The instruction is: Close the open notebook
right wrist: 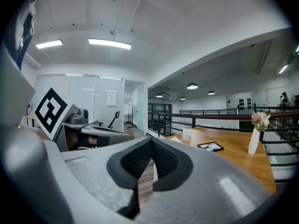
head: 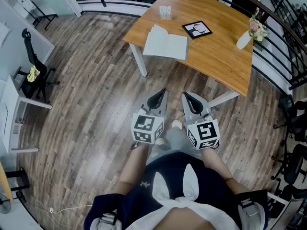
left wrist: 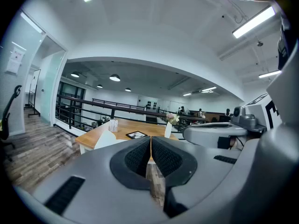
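head view is showing one open notebook (head: 165, 44) lying upper centre, at the near edge of one wooden table (head: 216, 56), with one vase (head: 243, 40) and one black-framed card (head: 197, 29) apart from it. two grippers are hovering at centre, well apart from the notebook: left gripper (head: 161, 93) and right gripper (head: 186, 96) are each showing jaws pressed together, gripping nothing.

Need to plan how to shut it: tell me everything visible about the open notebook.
The notebook lies open at the near edge of the wooden table, beside a corner. Its pages look white and blank, like plain paper. One leaf arches up slightly; the other lies flat. Only the table touches it.
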The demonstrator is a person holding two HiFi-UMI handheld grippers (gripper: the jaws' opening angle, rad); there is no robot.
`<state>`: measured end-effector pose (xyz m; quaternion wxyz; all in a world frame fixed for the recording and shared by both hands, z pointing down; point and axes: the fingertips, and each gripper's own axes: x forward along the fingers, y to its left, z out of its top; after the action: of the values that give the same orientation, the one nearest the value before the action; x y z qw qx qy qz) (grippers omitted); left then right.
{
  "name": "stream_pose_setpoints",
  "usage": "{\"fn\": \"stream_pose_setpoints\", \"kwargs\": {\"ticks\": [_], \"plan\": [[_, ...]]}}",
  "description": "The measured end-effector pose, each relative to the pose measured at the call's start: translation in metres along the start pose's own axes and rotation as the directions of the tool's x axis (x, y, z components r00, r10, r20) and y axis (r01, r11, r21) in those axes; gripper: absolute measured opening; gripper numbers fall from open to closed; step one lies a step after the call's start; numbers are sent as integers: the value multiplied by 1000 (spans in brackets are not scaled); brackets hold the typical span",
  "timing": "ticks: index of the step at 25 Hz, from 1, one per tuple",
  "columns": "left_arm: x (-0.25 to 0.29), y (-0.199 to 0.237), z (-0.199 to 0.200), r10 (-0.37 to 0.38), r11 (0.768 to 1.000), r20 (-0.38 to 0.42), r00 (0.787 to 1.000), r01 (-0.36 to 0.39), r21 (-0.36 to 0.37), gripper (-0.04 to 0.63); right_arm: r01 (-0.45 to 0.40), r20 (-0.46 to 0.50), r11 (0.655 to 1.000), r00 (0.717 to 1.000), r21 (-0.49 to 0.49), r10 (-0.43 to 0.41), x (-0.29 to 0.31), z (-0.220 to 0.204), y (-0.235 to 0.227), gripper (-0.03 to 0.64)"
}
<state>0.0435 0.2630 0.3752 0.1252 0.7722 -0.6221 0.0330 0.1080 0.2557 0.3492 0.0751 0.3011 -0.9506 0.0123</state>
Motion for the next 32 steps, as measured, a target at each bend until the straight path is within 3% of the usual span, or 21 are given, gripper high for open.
{"fn": "stream_pose_setpoints", "kwargs": {"ticks": [19,32], "plan": [[99,48,25,51,999,-19,999,-51,-6,23,-48,-38,999,998,20,49,89,-2,-83,-2],[151,67,15,141,984,-20,990,-143,-110,23,-121,-50,993,991,8,121,124,-12,-133,-2]]}}
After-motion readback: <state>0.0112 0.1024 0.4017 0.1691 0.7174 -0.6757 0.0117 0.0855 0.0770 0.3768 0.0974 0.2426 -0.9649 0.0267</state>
